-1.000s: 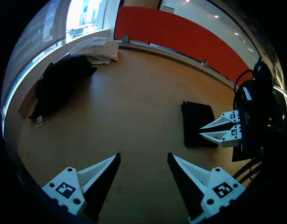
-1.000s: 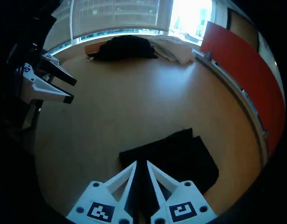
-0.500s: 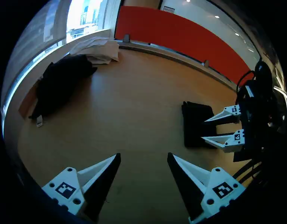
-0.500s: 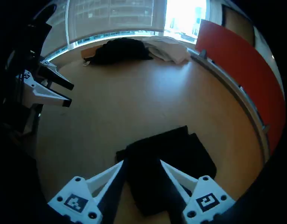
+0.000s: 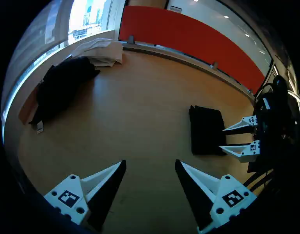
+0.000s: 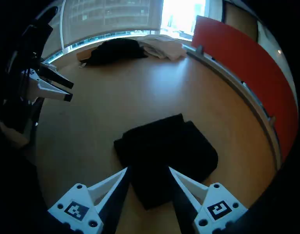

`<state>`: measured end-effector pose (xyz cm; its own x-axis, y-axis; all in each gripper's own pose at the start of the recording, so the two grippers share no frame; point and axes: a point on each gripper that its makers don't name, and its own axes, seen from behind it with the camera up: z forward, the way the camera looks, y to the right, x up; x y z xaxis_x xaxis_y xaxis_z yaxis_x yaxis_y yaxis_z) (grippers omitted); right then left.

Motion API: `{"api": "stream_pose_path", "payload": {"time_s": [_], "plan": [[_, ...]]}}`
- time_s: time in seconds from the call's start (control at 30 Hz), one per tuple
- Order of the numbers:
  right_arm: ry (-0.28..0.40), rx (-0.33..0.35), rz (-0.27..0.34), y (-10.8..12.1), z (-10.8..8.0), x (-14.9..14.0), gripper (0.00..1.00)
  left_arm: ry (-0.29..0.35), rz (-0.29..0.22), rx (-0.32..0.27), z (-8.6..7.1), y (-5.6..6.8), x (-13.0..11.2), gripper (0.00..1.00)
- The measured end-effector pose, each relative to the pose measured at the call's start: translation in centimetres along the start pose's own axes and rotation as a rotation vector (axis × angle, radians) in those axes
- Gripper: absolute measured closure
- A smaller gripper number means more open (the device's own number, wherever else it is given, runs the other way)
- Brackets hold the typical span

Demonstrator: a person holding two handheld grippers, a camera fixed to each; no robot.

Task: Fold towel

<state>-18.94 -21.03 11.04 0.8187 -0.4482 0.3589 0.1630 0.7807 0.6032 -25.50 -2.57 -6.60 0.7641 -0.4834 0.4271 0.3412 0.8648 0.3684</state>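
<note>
On the table point(image 6: 110, 97), folded black towel point(image 6: 165, 156) before the parted right gripper point(image 6: 148, 169)

Left gripper view: folded towel point(image 5: 206, 130) lies flat on the bench point(image 5: 142, 105) at 3 o'clock. Right hand-held gripper point(image 5: 222, 138) stands at the towel's 3 o'clock edge, tips over that edge. Garment heap point(image 5: 60, 87) at 10 o'clock near the bench rim; crumpled cloth point(image 5: 99, 50) behind it at 11 o'clock. Panel point(image 5: 189, 35) runs along the bench edge from 12 to 2 o'clock. Left hand-held gripper point(image 5: 150, 162) at 6 o'clock, well apart from the towel.
Right gripper view: the towel's near corner lies between the right gripper's fingers at 6 o'clock; left hand-held gripper at 9 o'clock.
</note>
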Motion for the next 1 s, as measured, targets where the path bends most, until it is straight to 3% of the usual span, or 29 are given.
{"api": "stream_pose_path", "payload": {"time_s": [0.4,0.63,1.0], "plan": [[-0.044,-0.04,0.075,0.4,-2.0,-4.5,0.37,-0.005,0.008,-0.01,0.3,0.4,0.0,0.07],[-0.057,-0.045,0.1,0.2,-1.7,-5.6,0.38,-0.007,0.013,-0.016,0.4,0.7,0.0,0.07],[-0.073,-0.053,0.123,-0.1,-1.0,-6.8,0.52,-0.005,0.005,-0.021,0.3,0.8,-0.1,0.07]]}}
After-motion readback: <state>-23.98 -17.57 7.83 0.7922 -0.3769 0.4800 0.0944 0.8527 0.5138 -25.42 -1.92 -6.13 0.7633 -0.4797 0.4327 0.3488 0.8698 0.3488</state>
